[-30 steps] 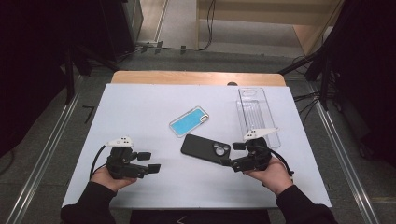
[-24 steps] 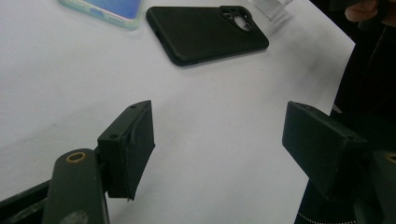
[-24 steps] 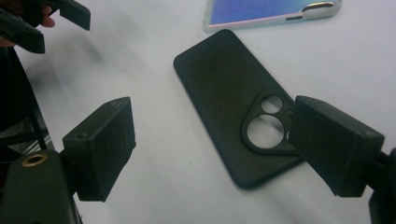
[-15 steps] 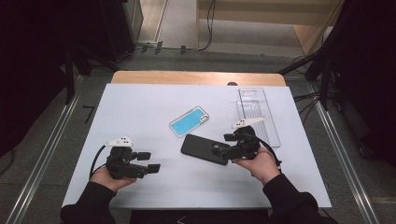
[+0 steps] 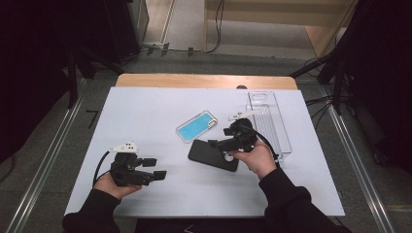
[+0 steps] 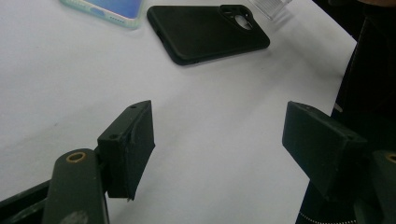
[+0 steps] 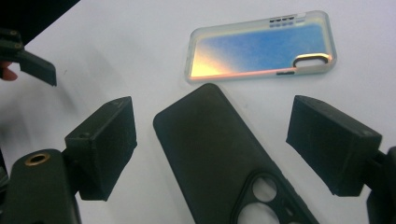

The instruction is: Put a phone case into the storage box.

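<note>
A black phone case [image 5: 213, 155] lies back-up near the middle of the white table, its camera holes toward my right hand. Just beyond it a blue translucent phone case [image 5: 196, 126] lies flat. My right gripper [image 5: 219, 141] hovers over the black case's camera end, pointing left. In the right gripper view the right gripper [image 7: 210, 126] is open, and the black case [image 7: 219, 154] lies between and below its jaws, with the blue case [image 7: 261, 46] farther off. My left gripper [image 5: 154, 168] rests open at the front left. The left gripper [image 6: 219, 126] faces the black case [image 6: 208, 30] from a distance.
A clear plastic tray [image 5: 271, 121] lies at the right of the table, behind my right hand. The white tabletop [image 5: 145, 116] ends at a wooden strip [image 5: 204, 80] along the back. One jaw of the left gripper [image 7: 32, 65] shows at the top left of the right gripper view.
My right hand has carried its gripper forward and to the left, from beside the tray's near end to over the black case's camera end. The left gripper has stayed put.
</note>
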Demonstrator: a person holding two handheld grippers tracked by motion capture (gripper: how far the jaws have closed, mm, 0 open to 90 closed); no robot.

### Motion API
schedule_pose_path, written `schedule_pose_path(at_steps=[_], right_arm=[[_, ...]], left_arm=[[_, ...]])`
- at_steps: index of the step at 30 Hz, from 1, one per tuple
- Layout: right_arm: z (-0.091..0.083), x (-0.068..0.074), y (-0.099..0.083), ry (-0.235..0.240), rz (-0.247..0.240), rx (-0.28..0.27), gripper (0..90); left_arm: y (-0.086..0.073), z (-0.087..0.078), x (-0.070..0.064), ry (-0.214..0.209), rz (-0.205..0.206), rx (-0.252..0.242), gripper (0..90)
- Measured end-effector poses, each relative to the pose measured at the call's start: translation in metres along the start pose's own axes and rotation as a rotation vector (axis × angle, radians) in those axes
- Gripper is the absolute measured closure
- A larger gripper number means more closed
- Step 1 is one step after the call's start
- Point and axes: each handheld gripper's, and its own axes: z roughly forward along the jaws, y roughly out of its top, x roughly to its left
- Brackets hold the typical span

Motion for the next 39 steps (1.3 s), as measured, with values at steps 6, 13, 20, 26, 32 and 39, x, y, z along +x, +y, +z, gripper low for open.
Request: schedule_pose_path(at_steps=[6, 13, 20, 26, 32, 39], right_arm=[[0.009, -0.004, 0.007, 0.006, 0.013, -0.007, 20.7], [0.029, -0.009, 0.016, 0.003, 0.003, 0.023, 37.6], [0.050, -0.009, 0.019, -0.023, -0.005, 0.065, 85.1], [0.068, -0.014, 0.016, -0.062, 0.003, 0.108, 87.5], [0.082, -0.012, 0.011, -0.078, -0.014, 0.150, 87.5], [0.086, -0.007, 0.009, -0.055, -0.010, 0.143, 87.5]], left_arm=[[0.000, 0.000, 0.000, -0.002, 0.000, 0.003, 25.5], [0.000, 0.000, 0.001, 0.003, -0.001, 0.003, 25.6], [0.000, 0.000, 0.001, -0.001, 0.002, 0.004, 25.6], [0.000, 0.000, 0.001, 0.002, 0.006, 0.004, 25.6], [0.000, 0.000, 0.001, 0.001, 0.006, 0.004, 25.6], [0.000, 0.000, 0.001, 0.001, 0.007, 0.005, 25.6]])
